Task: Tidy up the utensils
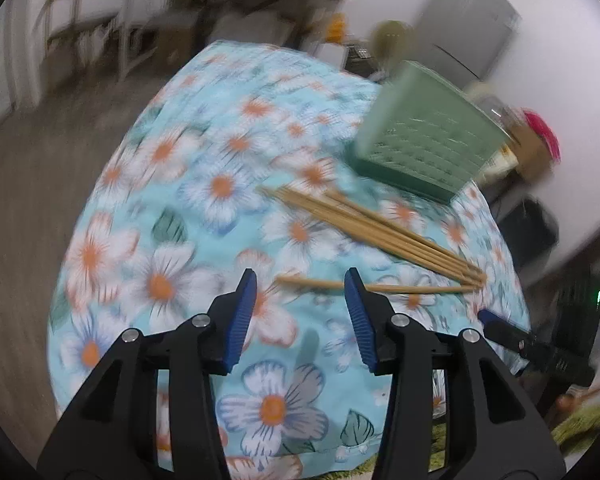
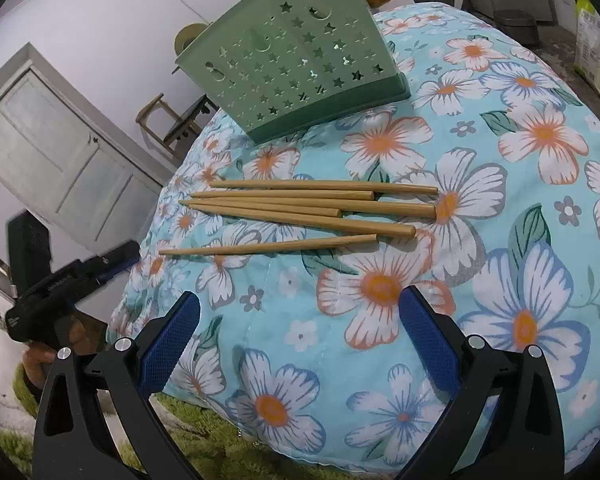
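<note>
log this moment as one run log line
left gripper: open, empty | right gripper: open, empty | six wooden chopsticks: loose on floral tablecloth | green star-perforated plastic holder: no chopsticks visible inside

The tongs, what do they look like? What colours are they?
Both tongs look alike. The left tongs and the right tongs each have two black plastic arms shaped like triangles with cut-out holes, joined by round silver bolts. Each finger carries a bright blue pad with a fine ridged texture. No cables or sleeves show.

Six wooden chopsticks (image 2: 300, 212) lying flat, nearly parallel, one slightly apart; just behind, green star-perforated utensil holder (image 2: 288, 68) standing upright.
</note>
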Motion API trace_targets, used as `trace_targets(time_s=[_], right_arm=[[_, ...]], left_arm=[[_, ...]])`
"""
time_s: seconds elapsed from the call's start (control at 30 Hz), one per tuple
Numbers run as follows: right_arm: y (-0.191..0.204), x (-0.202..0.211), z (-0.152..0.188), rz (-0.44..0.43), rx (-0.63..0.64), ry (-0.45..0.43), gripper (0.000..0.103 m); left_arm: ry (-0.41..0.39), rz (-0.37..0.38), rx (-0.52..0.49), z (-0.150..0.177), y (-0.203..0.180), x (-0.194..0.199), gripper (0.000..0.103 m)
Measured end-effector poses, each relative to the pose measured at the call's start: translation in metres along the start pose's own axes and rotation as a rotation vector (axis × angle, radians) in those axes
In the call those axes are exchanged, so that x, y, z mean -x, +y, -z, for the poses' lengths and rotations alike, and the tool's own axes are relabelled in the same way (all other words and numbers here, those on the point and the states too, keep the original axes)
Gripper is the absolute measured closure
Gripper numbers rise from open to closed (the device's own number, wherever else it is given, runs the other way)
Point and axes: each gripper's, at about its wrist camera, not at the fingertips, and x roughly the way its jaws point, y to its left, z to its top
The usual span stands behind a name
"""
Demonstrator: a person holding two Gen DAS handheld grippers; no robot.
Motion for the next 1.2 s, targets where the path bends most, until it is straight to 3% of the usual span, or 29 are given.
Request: trace_targets(time_s=[0.13, 0.23, 0.33, 0.47, 0.67, 0.83, 1.1, 1.2], right_arm=[[-0.003, 0.003, 0.000, -0.027, -0.017, 0.016, 0.006], [-0.016, 0.011, -0.005, -0.094, -0.114, 0.045, 0.006], [-0.024, 0.025, -0.007, -0.112, -0.163, 0.010, 0.007], [-0.027, 0.043, -0.011, -0.090, -0.178, -0.049, 0.020], [-0.035, 0.055, -0.020, -0.082, -0.237, -0.107, 0.032], [-0.035, 0.057, -0.024, -0.074, -0.252, -0.117, 0.041], [-0.034, 0.052, -0.025, -0.093, -0.293, -0.117, 0.055], [-0.044, 0.053, -0.021, -0.126, -0.358, -0.127, 0.059]], left_arm=[[-0.015, 0.041, -0.229, -0.006, -0.041, -0.007, 0.059], [-0.014, 0.075, -0.419, -0.006, -0.076, -0.017, 0.059], [-0.002, 0.112, -0.599, 0.000, -0.106, -0.030, 0.059], [0.037, 0.146, -0.837, 0.013, -0.140, -0.050, 0.060], [0.055, 0.113, -1.084, 0.029, -0.168, -0.078, 0.075], [0.117, 0.140, -1.152, 0.035, -0.176, -0.097, 0.083], [0.103, 0.158, -1.169, 0.039, -0.180, -0.095, 0.097], [0.098, 0.169, -1.141, 0.037, -0.177, -0.086, 0.098]])
